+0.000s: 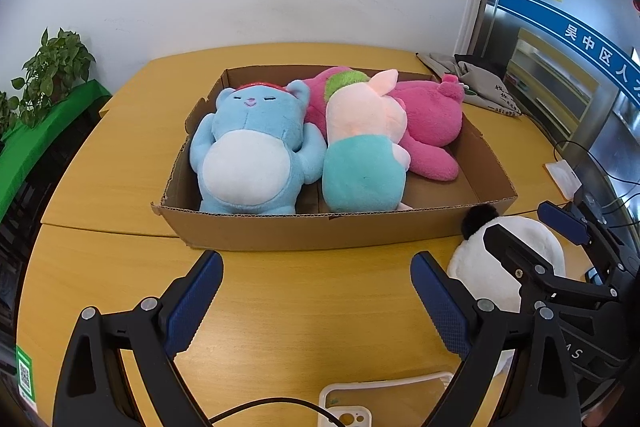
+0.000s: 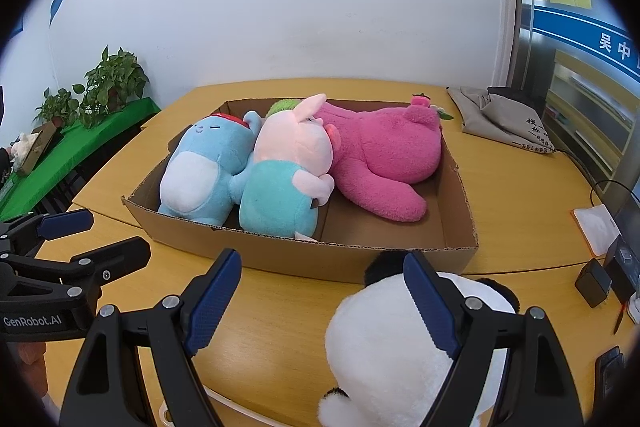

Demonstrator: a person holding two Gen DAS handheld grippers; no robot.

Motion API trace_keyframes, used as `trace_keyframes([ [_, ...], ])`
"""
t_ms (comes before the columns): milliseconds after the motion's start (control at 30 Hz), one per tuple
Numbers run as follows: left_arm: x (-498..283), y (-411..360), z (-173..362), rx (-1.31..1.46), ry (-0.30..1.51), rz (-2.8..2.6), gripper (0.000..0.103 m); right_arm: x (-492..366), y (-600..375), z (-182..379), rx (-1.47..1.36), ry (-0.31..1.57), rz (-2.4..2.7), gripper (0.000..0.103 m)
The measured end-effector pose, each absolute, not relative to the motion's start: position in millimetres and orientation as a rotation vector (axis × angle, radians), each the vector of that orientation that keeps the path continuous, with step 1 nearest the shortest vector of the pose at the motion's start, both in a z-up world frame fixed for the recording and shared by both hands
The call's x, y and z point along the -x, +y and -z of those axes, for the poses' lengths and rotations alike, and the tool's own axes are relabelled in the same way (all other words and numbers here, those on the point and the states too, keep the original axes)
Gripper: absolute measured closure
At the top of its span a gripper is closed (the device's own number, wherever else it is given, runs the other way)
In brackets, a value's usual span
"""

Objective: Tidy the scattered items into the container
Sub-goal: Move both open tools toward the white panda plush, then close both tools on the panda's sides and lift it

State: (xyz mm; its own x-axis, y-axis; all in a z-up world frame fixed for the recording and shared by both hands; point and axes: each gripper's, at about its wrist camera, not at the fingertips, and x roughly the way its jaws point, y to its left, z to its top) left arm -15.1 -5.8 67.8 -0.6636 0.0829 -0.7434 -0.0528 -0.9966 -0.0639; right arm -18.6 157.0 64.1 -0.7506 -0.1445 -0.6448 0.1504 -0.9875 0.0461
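A shallow cardboard box (image 1: 320, 233) (image 2: 304, 259) sits on the wooden table and holds a blue bear plush (image 1: 252, 151) (image 2: 204, 167), a pink-and-teal pig plush (image 1: 362, 147) (image 2: 286, 171) and a magenta bear plush (image 1: 432, 123) (image 2: 384, 159). A white panda plush (image 2: 384, 343) (image 1: 492, 267) lies on the table outside the box's near right corner. My left gripper (image 1: 316, 267) is open and empty in front of the box. My right gripper (image 2: 322, 267) is open just above and left of the panda, its right finger (image 2: 430, 307) over the plush.
A grey cloth bag (image 1: 476, 83) (image 2: 504, 123) lies at the table's far right. A white phone case (image 1: 352, 407) lies near the front edge. Chargers and cables (image 2: 600, 279) sit at the right. Potted plants (image 1: 52, 71) stand on a green-covered shelf at left.
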Motion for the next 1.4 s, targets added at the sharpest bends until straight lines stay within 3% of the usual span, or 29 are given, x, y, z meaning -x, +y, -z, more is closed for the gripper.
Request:
trace_keyframes([
  [567, 26, 3, -61, 1.272, -0.080, -2.729, 0.006, 17, 171, -63, -1.028, -0.006, 2.800, 0.020],
  [767, 35, 35, -45, 1.311, -0.079, -2.563, 0.006, -7, 243, -64, -0.982, -0.228, 2.841, 0.020],
  [1000, 52, 95, -8, 1.319, -0.165, -2.261, 0.006, -9, 325, -12, -1.234, -0.352, 2.667, 0.020],
  [1200, 72, 131, 18, 1.311, -0.206, -2.129, 0.001, 3, 310, 12, -1.228, -0.286, 2.496, 0.020],
  [1233, 75, 132, 20, 1.305, -0.222, -2.114, 0.003, 6, 312, 14, -1.219, -0.306, 2.491, 0.020],
  [1300, 81, 133, 24, 1.309, -0.280, -2.040, 0.022, 16, 317, 19, -1.210, -0.327, 2.468, 0.019],
  [1400, 78, 139, 22, 1.300, -0.228, -2.045, 0.032, 19, 319, 27, -1.203, -0.342, 2.432, 0.024],
])
